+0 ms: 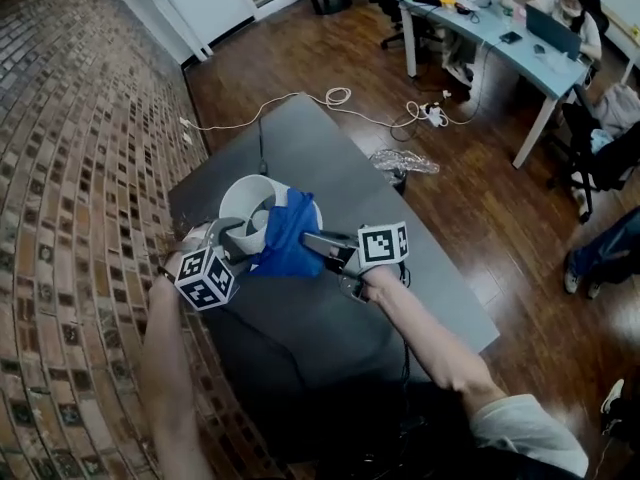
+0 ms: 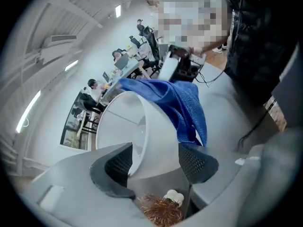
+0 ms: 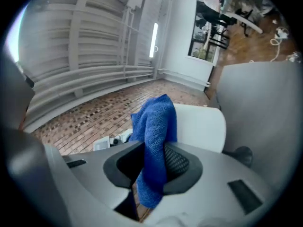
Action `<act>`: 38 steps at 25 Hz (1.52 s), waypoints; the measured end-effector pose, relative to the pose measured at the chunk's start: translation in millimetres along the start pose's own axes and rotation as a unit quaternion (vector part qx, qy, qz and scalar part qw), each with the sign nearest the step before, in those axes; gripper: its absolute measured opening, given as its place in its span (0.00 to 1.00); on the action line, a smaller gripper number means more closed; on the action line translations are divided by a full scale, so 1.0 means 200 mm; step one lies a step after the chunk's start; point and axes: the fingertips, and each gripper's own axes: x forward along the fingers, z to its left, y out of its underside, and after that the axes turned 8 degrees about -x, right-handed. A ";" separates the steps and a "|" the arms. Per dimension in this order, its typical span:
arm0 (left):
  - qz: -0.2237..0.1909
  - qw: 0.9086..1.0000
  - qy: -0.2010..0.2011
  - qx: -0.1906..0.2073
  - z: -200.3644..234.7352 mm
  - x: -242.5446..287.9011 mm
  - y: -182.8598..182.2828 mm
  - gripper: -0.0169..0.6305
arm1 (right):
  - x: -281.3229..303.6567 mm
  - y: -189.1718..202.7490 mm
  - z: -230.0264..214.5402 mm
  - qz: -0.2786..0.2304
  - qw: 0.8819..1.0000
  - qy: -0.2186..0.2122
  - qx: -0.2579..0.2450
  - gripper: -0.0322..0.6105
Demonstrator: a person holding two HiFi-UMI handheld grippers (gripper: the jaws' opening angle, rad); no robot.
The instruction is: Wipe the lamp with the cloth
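On the dark grey tabletop [image 1: 300, 148], toward its far left part, sits the lamp [image 1: 243, 196]. Its plain, smooth white shade is tipped, with the open mouth turned up and toward the brick-patterned floor [image 1: 80, 168]. The left gripper view looks into that mouth [image 2: 137, 131], where a pale fitting shows deep inside. A blue terry cloth [image 1: 285, 240] is draped over the shade's near side and hangs down its outer wall in loose folds [image 2: 187, 105].

The left forearm comes in from the lower left, and the left tongs [image 1: 245, 230] point steeply down at the shade. Their jaws stand well apart [image 2: 156, 162]. The shade's rim runs down between the pads, one jaw toward the opening and the other toward the outer wall, just under the hanging edge of the cloth. The pads do not close on the wall.

The right arm stretches in from the lower right with a pale short sleeve at the shoulder, and the forearm is nearly straight. The right tongs [image 1: 310, 240] lie about level and point left into the cloth. In the right gripper view they are clamped on the cloth [image 3: 154, 126]. A bunched strip of it passes between the pads [image 3: 154, 162], with a tail hanging below and the rest rising in front of the white shade [image 3: 201, 126].
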 end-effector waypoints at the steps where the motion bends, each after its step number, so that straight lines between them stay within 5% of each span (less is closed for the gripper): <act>1: -0.007 1.000 0.003 -0.008 0.00 0.00 -0.01 0.50 | -0.03 0.03 -0.06 -0.006 1.000 0.016 0.007 0.20; 4: -0.017 1.000 0.004 -0.023 0.01 -0.01 -0.03 0.50 | -0.11 0.10 -0.20 -0.007 0.999 0.051 0.009 0.20; 8: -0.026 0.999 -0.002 -0.026 0.00 -0.01 -0.04 0.50 | -0.29 0.23 -0.44 0.051 0.985 0.162 -0.044 0.20; 10: -0.032 0.999 -0.004 -0.029 0.00 0.00 -0.04 0.50 | -0.37 0.17 -0.41 0.080 0.964 0.213 -0.136 0.19; 12: -0.036 0.999 -0.006 -0.026 0.01 0.00 -0.05 0.50 | -0.35 0.00 -0.19 0.082 0.928 0.230 -0.283 0.19; 14: -0.035 0.999 -0.006 -0.025 0.03 0.00 -0.06 0.51 | -0.25 -0.20 0.15 0.062 0.854 0.226 -0.464 0.19; 15: -0.034 0.999 -0.006 -0.026 0.03 0.00 -0.05 0.51 | -0.18 -0.26 0.30 0.059 0.800 0.223 -0.553 0.19; 17: -0.034 0.999 -0.006 -0.031 0.03 0.01 -0.05 0.51 | -0.04 -0.25 0.46 0.084 0.673 0.226 -0.699 0.19; 19: -0.035 0.999 -0.006 -0.035 0.02 0.01 -0.04 0.51 | 0.09 -0.08 0.38 0.143 0.566 0.223 -0.781 0.19; 20: -0.034 0.999 -0.006 -0.037 0.02 0.01 -0.04 0.51 | 0.12 0.02 0.30 0.174 0.529 0.216 -0.802 0.19; 22: -0.031 0.999 -0.006 -0.039 0.02 0.01 -0.04 0.51 | 0.14 0.20 0.18 0.215 0.482 0.204 -0.824 0.19; 24: -0.030 0.999 -0.008 -0.038 0.03 0.02 -0.05 0.51 | 0.10 0.34 0.09 0.248 0.464 0.194 -0.828 0.19; 28: -0.032 0.999 -0.011 -0.039 0.03 0.01 -0.05 0.52 | -0.01 0.60 -0.14 0.342 0.452 0.178 -0.804 0.19; 31: -0.033 0.998 -0.012 -0.044 0.02 0.02 -0.06 0.52 | -0.10 0.65 -0.13 0.372 0.474 0.176 -0.778 0.19; 34: -0.038 0.998 -0.012 -0.041 0.02 0.02 -0.06 0.52 | -0.06 0.39 0.21 0.286 0.500 0.200 -0.793 0.19; 36: -0.040 0.998 -0.010 -0.039 0.03 0.02 -0.06 0.52 | 0.04 0.16 0.46 0.215 0.489 0.226 -0.814 0.19; 38: -0.037 0.999 -0.008 -0.039 0.03 0.01 -0.06 0.52 | 0.15 0.05 0.55 0.188 0.464 0.245 -0.830 0.19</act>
